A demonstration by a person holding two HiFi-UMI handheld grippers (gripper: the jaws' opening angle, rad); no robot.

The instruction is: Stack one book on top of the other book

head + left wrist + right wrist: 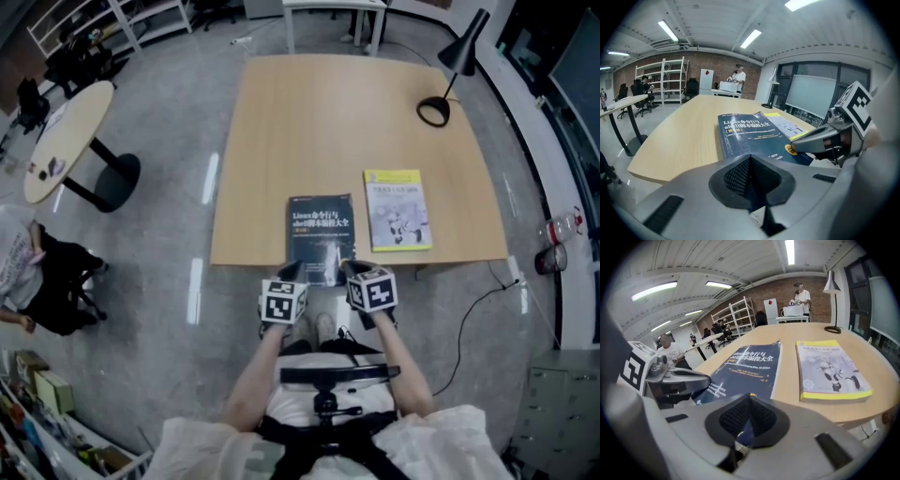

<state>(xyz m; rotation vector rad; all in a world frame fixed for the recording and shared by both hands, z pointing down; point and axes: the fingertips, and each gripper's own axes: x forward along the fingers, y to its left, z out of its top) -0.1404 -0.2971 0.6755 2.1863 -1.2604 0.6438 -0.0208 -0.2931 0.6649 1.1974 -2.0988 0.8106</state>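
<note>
A dark blue book [320, 239] lies at the near edge of the wooden table [309, 131], its near end sticking out past the edge. A yellow and white book [397, 208] lies flat to its right, a small gap apart. My left gripper [292, 271] is shut on the blue book's near left edge and my right gripper [345, 268] on its near right edge. In the left gripper view the blue book [750, 131] runs into the shut jaws [750, 164]. The right gripper view shows the blue book [745, 364] pinched in the jaws [749, 420], the yellow book [829, 369] beside it.
A black desk lamp [441, 103] stands at the table's far right. A round table [66, 136] and a seated person [37, 272] are off to the left. A person [738, 75] stands by shelves at the far wall. A bottle [560, 228] sits on the right ledge.
</note>
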